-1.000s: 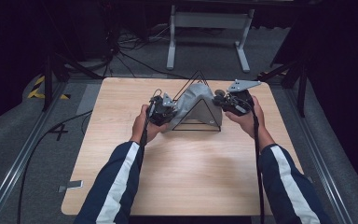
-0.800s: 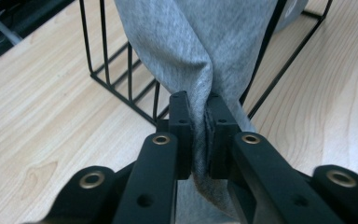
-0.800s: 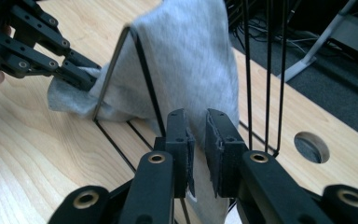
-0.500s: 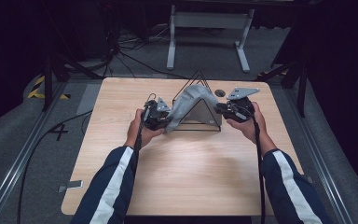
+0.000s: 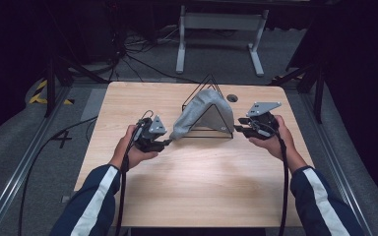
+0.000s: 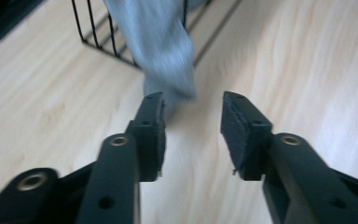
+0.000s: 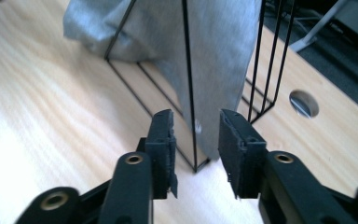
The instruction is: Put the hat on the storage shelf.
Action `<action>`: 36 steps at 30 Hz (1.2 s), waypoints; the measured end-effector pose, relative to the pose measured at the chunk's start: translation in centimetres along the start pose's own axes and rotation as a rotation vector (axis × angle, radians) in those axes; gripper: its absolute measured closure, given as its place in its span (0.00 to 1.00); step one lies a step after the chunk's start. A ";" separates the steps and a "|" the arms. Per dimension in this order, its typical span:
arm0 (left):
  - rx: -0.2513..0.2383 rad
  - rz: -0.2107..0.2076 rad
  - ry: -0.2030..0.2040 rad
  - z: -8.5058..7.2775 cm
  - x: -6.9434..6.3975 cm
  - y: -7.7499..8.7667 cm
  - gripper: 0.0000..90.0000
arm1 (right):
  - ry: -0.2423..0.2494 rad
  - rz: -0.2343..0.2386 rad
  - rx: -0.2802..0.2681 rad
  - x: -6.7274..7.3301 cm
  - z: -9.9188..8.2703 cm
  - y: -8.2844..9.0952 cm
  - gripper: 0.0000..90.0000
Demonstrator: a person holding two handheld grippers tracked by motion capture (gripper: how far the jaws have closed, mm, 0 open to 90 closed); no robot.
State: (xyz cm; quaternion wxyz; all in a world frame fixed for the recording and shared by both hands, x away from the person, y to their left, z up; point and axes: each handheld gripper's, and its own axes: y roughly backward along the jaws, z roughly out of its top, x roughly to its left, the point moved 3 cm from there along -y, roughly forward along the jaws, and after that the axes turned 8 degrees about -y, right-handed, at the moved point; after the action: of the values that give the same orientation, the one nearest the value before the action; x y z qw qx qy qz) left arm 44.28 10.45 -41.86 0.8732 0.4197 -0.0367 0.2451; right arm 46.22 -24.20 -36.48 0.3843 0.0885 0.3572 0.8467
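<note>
the grey cloth [image 5: 203, 112] hangs over the black wire rack [image 5: 211, 88] in the middle of the table [image 5: 187, 187]; its long end drops down toward the left gripper [image 5: 168, 142]. both grippers have just been opening, with nothing between the jaws; the right gripper [image 5: 237, 129] sits just beside the rack's other corner; the left one is nearer the cloth's end.

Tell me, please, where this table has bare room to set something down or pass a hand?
The widest free patch is the near half of the table, between the person's two forearms. The far left corner, left of the wire rack, is bare too. It is crowded mid-table: the grey cloth drapes the rack, with the left hand-held gripper and right hand-held gripper flanking it.
</note>
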 end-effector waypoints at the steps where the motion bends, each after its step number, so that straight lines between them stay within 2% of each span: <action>1: 0.020 -0.003 0.000 -0.8 -0.5 0.6 0.59 | 0.001 -0.005 0.013 0.1 -0.7 0.3 0.68; 2: 0.020 -0.003 0.000 -0.8 -0.5 0.6 0.57 | 0.001 -0.005 0.013 0.1 -0.7 0.3 0.68; 3: 0.043 -0.026 0.010 -1.7 -1.0 1.3 0.55 | 0.003 -0.010 0.030 0.1 -1.4 0.7 0.65; 4: 0.043 -0.026 0.010 -1.7 -1.0 1.3 0.53 | 0.003 -0.010 0.030 0.1 -1.4 0.7 0.65; 6: 0.052 -0.021 -0.001 -2.6 -1.6 2.1 0.52 | 0.001 -0.022 0.050 0.2 -2.1 1.0 0.62; 8: 0.060 -0.018 0.004 -3.3 -1.9 2.7 0.49 | 0.004 -0.022 0.068 0.5 -2.9 1.4 0.59; 12: 0.078 -0.036 -0.001 -5.1 -3.2 3.4 0.45 | 0.016 -0.025 0.092 1.0 -4.4 1.9 0.56; 14: 0.080 -0.039 0.000 -5.9 -3.9 3.6 0.42 | 0.006 -0.018 0.101 1.4 -6.0 2.2 0.54; 16: 0.082 -0.046 0.005 -6.8 -4.6 3.8 0.41 | 0.003 -0.020 0.107 1.5 -6.4 2.3 0.53; 20: 0.106 -0.046 0.025 -8.8 -5.8 4.1 0.36 | -0.014 -0.027 0.123 1.9 -9.1 2.5 0.48; 22: 0.090 -0.058 0.065 -9.9 -6.3 4.2 0.36 | -0.016 -0.023 0.126 2.3 -10.6 2.8 0.44; 24: 0.089 -0.060 0.093 -11.3 -7.0 4.3 0.35 | -0.042 -0.011 0.116 2.5 -12.4 3.3 0.41; 26: 0.092 -0.072 0.107 -12.6 -7.6 4.5 0.32 | -0.115 0.005 0.100 2.6 -14.5 3.7 0.37; 28: 0.077 -0.065 0.125 -13.4 -7.9 5.0 0.28 | -0.128 -0.010 0.121 2.6 -16.3 3.9 0.35; 29: 0.064 -0.061 0.140 -13.8 -8.0 5.2 0.28 | -0.156 -0.011 0.118 2.6 -17.0 4.0 0.34; 30: 0.056 -0.062 0.159 -14.0 -8.0 5.4 0.28 | -0.187 -0.003 0.108 2.6 -17.9 4.2 0.33; 31: 0.038 -0.052 0.181 -14.2 -7.9 5.4 0.28 | -0.197 -0.002 0.104 2.7 -18.3 4.4 0.32; 33: 0.033 -0.033 0.220 -14.6 -7.9 5.2 0.26 | -0.227 -0.008 0.092 2.8 -19.4 4.6 0.30; 34: 0.030 -0.035 0.227 -14.7 -7.9 5.2 0.24 | -0.262 -0.001 0.066 2.9 -20.0 4.7 0.27; 36: 0.020 -0.040 0.239 -14.8 -7.9 5.1 0.22 | -0.275 -0.014 0.027 3.0 -20.5 4.8 0.26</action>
State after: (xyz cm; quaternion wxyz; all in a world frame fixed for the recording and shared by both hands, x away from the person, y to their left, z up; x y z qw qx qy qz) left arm 32.88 21.09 -49.85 0.8717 0.3969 0.0786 0.2763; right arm 32.62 -35.24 -48.58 0.4343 0.2063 0.3132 0.8190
